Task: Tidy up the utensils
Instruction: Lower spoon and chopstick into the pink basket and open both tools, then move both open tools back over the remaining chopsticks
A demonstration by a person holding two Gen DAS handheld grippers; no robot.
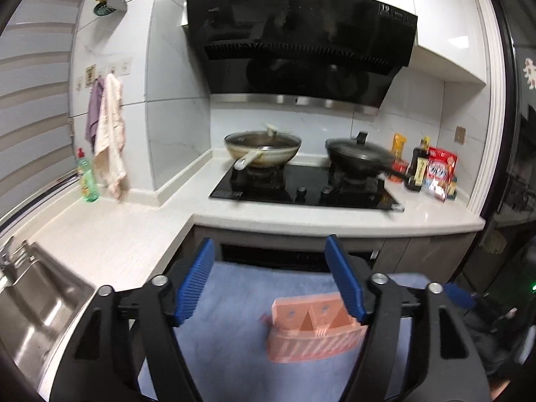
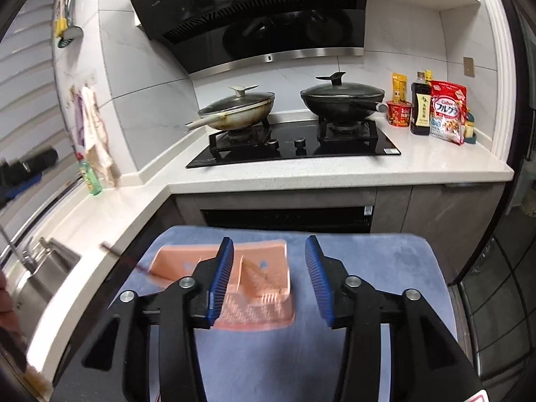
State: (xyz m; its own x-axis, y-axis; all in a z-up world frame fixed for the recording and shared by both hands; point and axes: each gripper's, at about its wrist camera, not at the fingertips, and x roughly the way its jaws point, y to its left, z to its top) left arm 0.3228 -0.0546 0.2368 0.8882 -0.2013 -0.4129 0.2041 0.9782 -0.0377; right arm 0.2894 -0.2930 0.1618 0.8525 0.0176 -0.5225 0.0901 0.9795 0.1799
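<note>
A pink plastic utensil holder (image 1: 311, 331) lies on a blue mat (image 1: 234, 351). In the right wrist view the same holder (image 2: 264, 278) shows two compartments on the mat (image 2: 385, 268). A thin dark stick (image 2: 124, 258), blurred, reaches from the counter edge to the holder's left end. My left gripper (image 1: 269, 244) hangs open above the mat, with the holder just behind its right finger and nothing between the pads. My right gripper (image 2: 269, 244) is also open and empty, and its left finger covers the holder's middle.
Beyond the mat, a white L-shaped counter (image 2: 335, 177) carries a black hob with a cream wok (image 2: 234, 110) and a black pan (image 2: 341, 98), both lidded. Bottles and a cereal bag (image 2: 447, 110) stand at the right. A steel sink (image 1: 37, 305) and a green bottle (image 1: 87, 177) are at the left.
</note>
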